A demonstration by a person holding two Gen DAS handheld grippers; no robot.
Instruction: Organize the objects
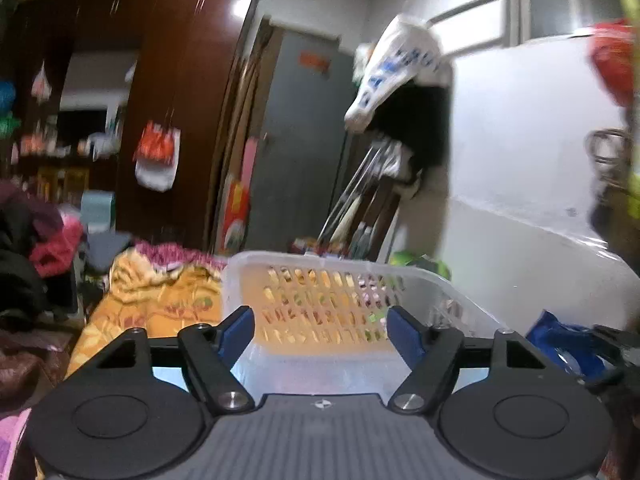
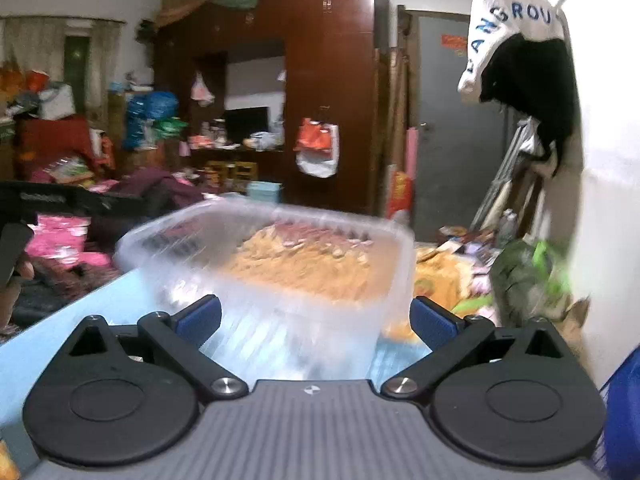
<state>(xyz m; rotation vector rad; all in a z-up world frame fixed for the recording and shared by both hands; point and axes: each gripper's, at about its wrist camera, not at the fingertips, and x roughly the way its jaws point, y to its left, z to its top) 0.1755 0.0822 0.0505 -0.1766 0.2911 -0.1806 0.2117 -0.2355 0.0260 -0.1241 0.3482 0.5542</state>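
Observation:
A translucent white plastic basket [image 1: 320, 292] with slotted walls stands on a light blue surface [image 2: 80, 312]; nothing shows inside it. In the left wrist view its near end lies between my left gripper's [image 1: 320, 324] blue pads, which stand open and do not press on it. In the right wrist view the basket [image 2: 280, 264] is blurred; my right gripper [image 2: 316, 316] is wide open around its near wall, with a gap at the right pad. The left gripper's black body [image 2: 40, 200] and a hand [image 2: 20, 272] show at that view's left edge.
An orange patterned quilt [image 1: 152, 300] lies left of and behind the basket. A blue bag [image 1: 560, 340] and a green bag [image 2: 528, 276] sit by the white wall [image 1: 540, 160] on the right. A brown wardrobe [image 2: 332, 80], a grey door [image 2: 448, 120] and piled clothes [image 1: 32, 240] fill the back.

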